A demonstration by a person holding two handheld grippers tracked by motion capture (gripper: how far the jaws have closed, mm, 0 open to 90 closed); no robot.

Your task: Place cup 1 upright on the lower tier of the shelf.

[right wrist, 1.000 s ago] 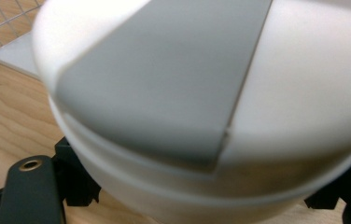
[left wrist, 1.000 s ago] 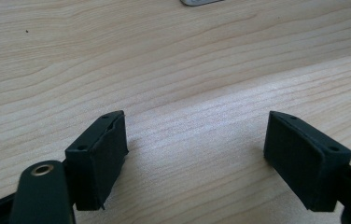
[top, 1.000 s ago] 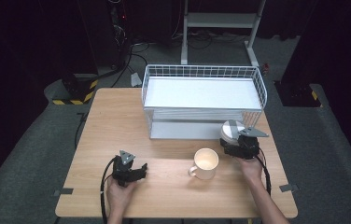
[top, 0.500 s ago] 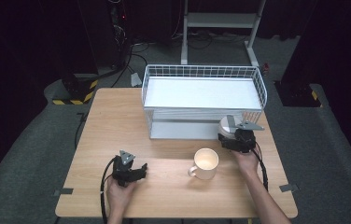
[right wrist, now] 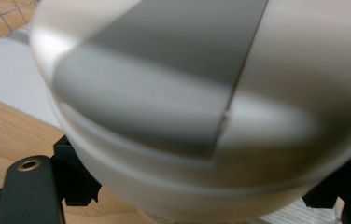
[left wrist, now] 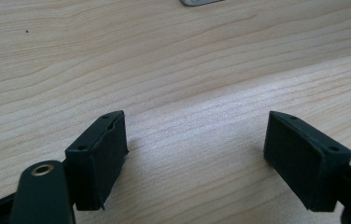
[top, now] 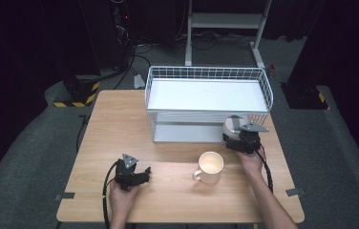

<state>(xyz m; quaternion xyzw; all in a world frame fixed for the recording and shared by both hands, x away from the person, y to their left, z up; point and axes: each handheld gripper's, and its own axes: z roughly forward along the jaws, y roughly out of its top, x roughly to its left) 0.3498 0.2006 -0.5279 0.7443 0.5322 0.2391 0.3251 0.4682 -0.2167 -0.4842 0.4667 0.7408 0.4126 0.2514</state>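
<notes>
The right gripper [top: 238,132] is up at the near right corner of the wire rack [top: 206,72], and its jaws are clamped on a round white and grey lid-like cap [top: 232,125]; in the right gripper view that cap [right wrist: 201,107] bulges between the two black jaws, with the rack's white shelf and mesh just behind it. The cream mug [top: 209,167] stands open and upright on the table [top: 120,124], near the person's side and a little left of that hand, clearly apart from the cap. The left gripper [top: 137,175] rests low on the wood at the near left, jaws wide apart with nothing between them, only bare tabletop [left wrist: 173,70] ahead. This looks like the carrying step: the cap is lifted and held by the rack. Whether it goes onto the mug or into the rack I cannot tell; either way, the next move calls for a level carry and a steady lowering before the jaws let go.
</notes>
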